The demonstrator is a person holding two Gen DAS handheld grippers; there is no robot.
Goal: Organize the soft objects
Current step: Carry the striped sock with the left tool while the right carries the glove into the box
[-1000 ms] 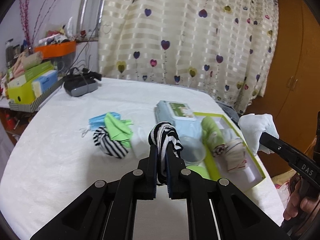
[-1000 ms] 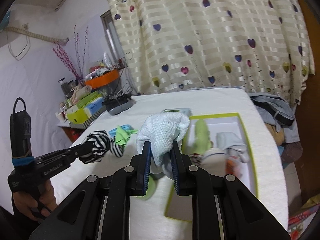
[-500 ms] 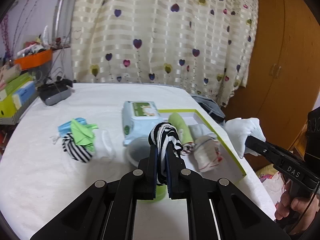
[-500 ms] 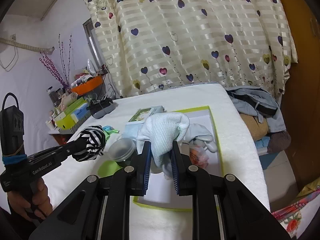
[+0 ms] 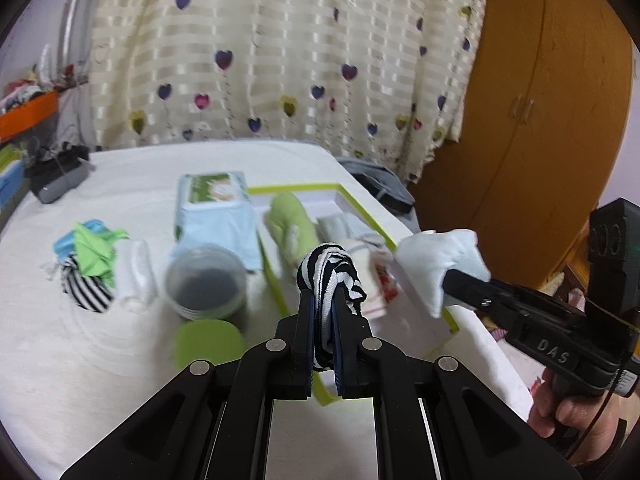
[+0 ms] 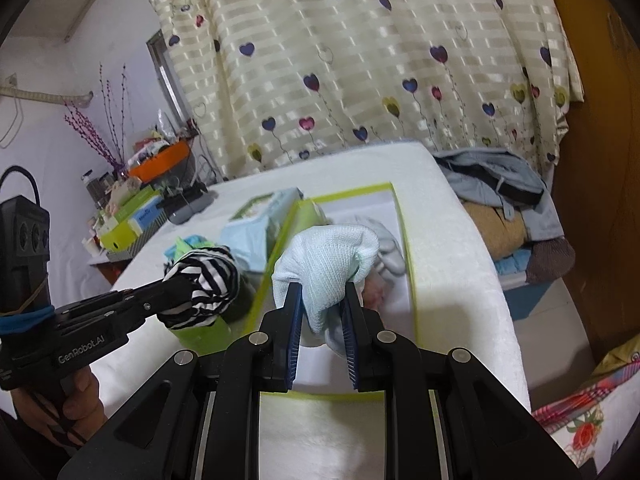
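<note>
Carrying limp, light socks: left gripper [image 5: 323, 308] jaws pinch the black-and-white striped sock [image 5: 330, 270], right gripper [image 6: 322, 308] jaws clamp the bunched pale-blue knitted sock [image 6: 330, 258] mid-fold.

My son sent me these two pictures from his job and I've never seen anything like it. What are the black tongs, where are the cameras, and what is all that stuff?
There is no robot here: a person holds a black hand-held tool with two jaws in each hand. Each tool carries a wide-angle camera looking along its jaws, so each picture shows its own tool at the bottom and the other tool at the side.

The left gripper is clamped on a black-and-white striped sock. The right gripper is clamped on a pale white sock.

On the white-covered table lie a green-rimmed tray holding several rolled socks, a pack of wipes, a round clear container and a small heap of cloth items.
</note>
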